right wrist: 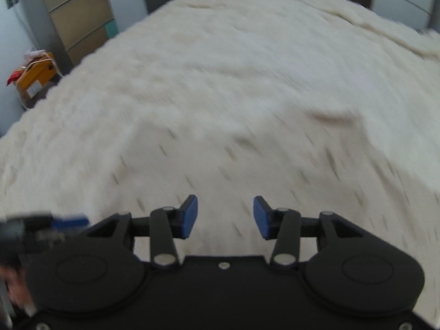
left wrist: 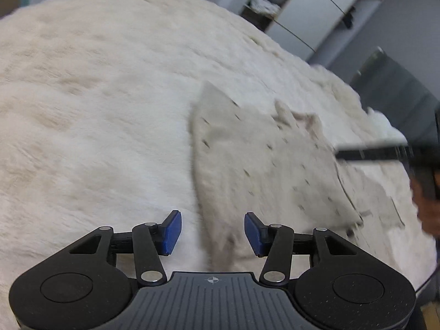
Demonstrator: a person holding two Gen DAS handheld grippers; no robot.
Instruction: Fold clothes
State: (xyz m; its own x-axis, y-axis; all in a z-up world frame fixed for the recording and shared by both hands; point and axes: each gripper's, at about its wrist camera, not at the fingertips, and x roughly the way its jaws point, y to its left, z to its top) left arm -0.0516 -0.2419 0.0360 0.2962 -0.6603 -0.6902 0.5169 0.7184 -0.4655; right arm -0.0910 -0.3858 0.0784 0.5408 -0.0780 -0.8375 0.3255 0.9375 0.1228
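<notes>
A pale garment (left wrist: 261,165) with small dark flecks lies flat on the cream fleece blanket (left wrist: 96,96) covering the bed, toward its near right side. The left gripper (left wrist: 213,232) hovers over the garment's near left edge, fingers spread and holding nothing. The right gripper (right wrist: 225,217) hangs above the cloth, likewise released. Motion blur smears both views, so the garment's outline and folds are hard to make out. Shelves (left wrist: 275,2) stand far right.

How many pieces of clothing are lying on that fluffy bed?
1: a beige garment with small dark flecks, spread on the cream blanket ahead of both open tools. Blur may hide others.
</notes>
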